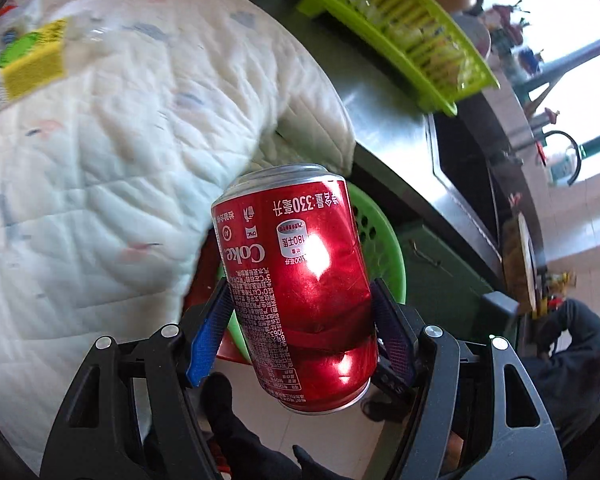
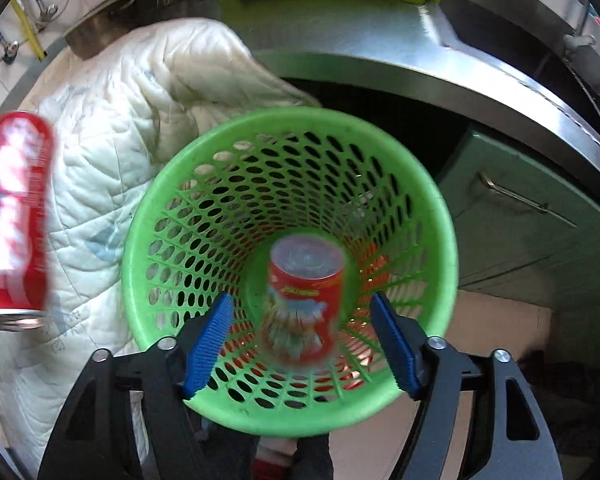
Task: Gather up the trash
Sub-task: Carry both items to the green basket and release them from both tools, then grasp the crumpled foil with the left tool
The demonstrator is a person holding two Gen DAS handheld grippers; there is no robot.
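Observation:
My left gripper [image 1: 302,312] is shut on a red Coke can [image 1: 300,280] and holds it in the air beside the quilt, above the rim of a green perforated trash basket [image 1: 380,240]. The same can shows blurred at the left edge of the right wrist view [image 2: 14,216]. My right gripper [image 2: 302,340] is open and empty right over the mouth of the basket [image 2: 148,216]. A red snack canister [image 2: 304,300] with a clear lid is inside the basket, blurred, apart from both pads.
A white quilted blanket [image 1: 100,160] covers the table on the left, with a yellow-labelled plastic wrapper [image 1: 32,60] on it. A steel counter [image 2: 360,36] with a lime dish rack [image 1: 400,28], a sink [image 1: 468,168] and green cabinet drawers [image 2: 520,216] lies behind the basket.

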